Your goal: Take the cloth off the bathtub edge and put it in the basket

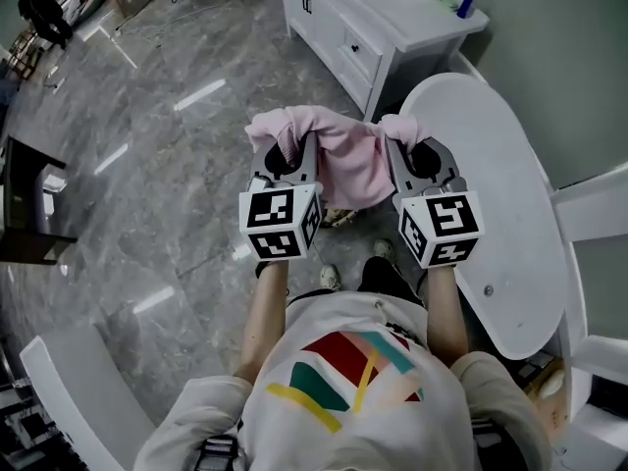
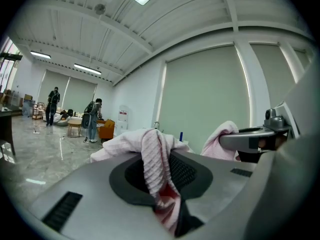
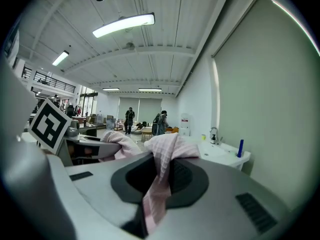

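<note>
Head view: one pink cloth [image 1: 345,163], two claws, one white bathtub [image 1: 510,214], one white counter [image 1: 368,23] with one blue bottle [image 1: 469,0] on it. The cloth hangs in the air between the claws, over the grey floor [image 1: 147,165] and just left of the bathtub. The left claw [image 1: 285,153] grips one bunched end, the right claw [image 1: 407,147] the other.

Left gripper view: the left claw's jaws stand narrow and pinch a fold of the cloth. At the right edge the right claw shows with a pink tuft in it. Two people [image 2: 93,119] stand far off, which the head view does not make out.

Right gripper view: the right claw's jaws are also narrow and clamped on the cloth. Only this view shows a tap [image 3: 214,134] on the counter near the bottle.
</note>
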